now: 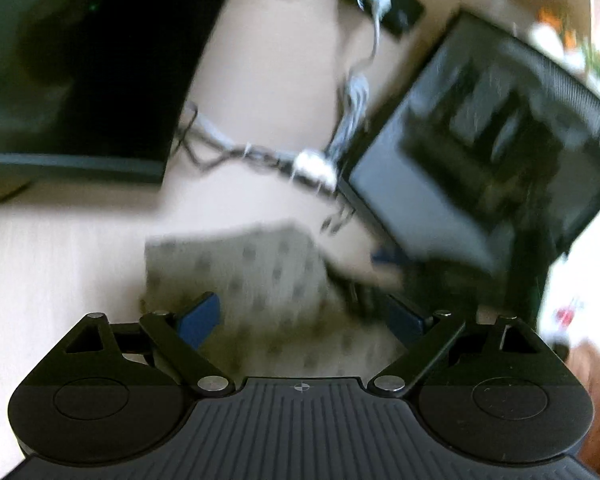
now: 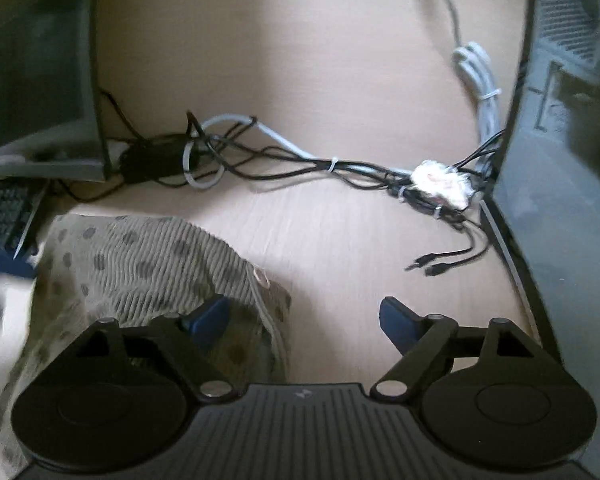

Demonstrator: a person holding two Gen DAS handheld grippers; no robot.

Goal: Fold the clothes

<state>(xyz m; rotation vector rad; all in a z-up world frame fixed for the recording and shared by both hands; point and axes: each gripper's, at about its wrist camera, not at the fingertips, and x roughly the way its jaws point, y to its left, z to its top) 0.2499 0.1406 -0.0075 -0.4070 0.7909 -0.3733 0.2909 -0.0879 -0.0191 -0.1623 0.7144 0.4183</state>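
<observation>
Pale wood makes up the surface (image 2: 340,60), and a tangle of cables (image 2: 284,160) is spread across it between two dark monitors. A keyboard (image 2: 4,216) is seen at the left edge. The spotted cloth (image 2: 140,264) is laid in a heap near the front, under and before both claws. The left claw (image 1: 304,316) is held wide open over the cloth, and this view is blurred. The right claw (image 2: 304,320) is also open, with its left blue finger (image 2: 208,320) just above the cloth's edge

Left view smeared, spotted garment (image 1: 260,280) perhaps folded, keyboard (image 2: 4,216) cropped
</observation>
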